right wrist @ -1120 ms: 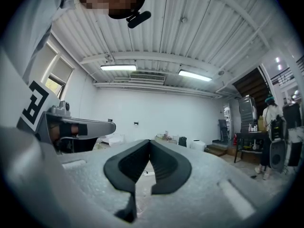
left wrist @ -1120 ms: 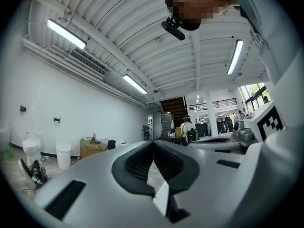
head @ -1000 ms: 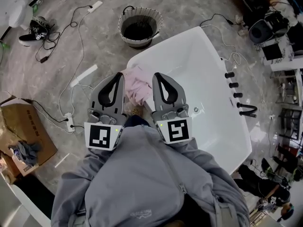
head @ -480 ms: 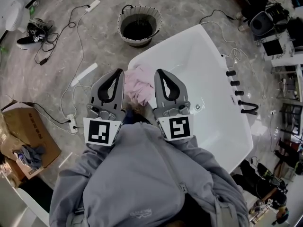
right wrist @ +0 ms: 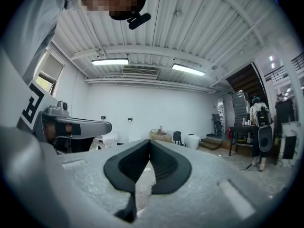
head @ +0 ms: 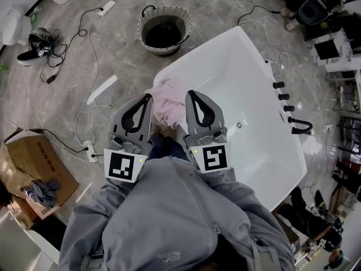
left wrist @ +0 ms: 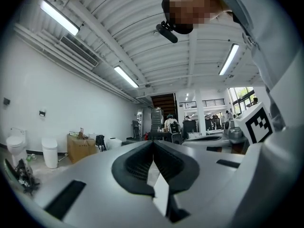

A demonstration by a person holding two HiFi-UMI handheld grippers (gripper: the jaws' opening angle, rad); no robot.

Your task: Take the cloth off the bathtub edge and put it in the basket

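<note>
The pink cloth (head: 167, 101) lies crumpled over the rim of the white bathtub (head: 248, 78) at its near corner. The left tool (head: 148, 97) and the right tool (head: 189, 94) flank it, one tip at each side. Each tool's jaws are pressed together with nothing between them. The basket (head: 164, 30) stands on the floor beyond the tub's corner, well apart from the cloth.

We read nothing: print on the cardboard box (head: 25, 161) at eight o'clock and the jacket (head: 169, 219) logo are too small.
</note>
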